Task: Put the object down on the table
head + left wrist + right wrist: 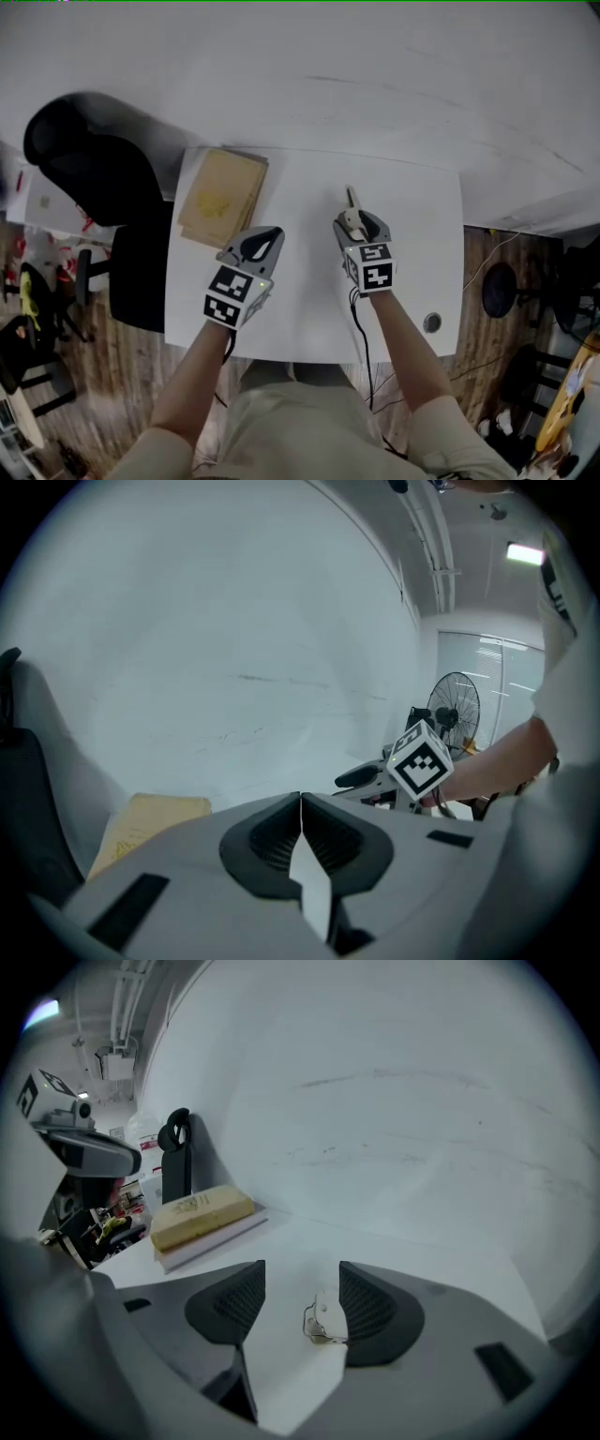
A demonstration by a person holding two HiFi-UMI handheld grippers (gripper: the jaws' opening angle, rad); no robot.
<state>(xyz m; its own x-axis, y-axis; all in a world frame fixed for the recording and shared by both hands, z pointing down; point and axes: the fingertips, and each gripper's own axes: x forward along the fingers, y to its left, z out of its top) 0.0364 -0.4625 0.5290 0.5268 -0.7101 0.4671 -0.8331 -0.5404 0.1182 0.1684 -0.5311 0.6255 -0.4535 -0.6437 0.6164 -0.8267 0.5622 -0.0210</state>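
Between the pads of the right claw (361,223) sits the small pale object (352,214), toward the far middle of the white desk (309,309); the head view shows its thin end reaching past the claw's tips, away from the person, so its long axis runs roughly along the line the claw points; the right gripper view shows this claw (302,1283) spread, with the object (322,1319), pale with a metal glint, close against the right-hand pad and well apart from the left-hand one; whether it touches that nearer pad I cannot tell, and nothing pinches it from both sides; it looks to be resting on the desk rather than carried, so the putting-down seems done or all but done.

Off to the left, the left claw (270,234) is pressed together with nothing in it, as its own view (300,803) makes plain; it is well apart from the object, so the right hand is the nearer by far; a stack of brown envelopes (222,197) lies at the desk's far left corner, clear of both claws.

What the coming move turns on, I judge, is that lopsided gap; the right claw should draw back along the object's own axis or lift straight off; a sideways drift to its right could drag the object with the near pad.
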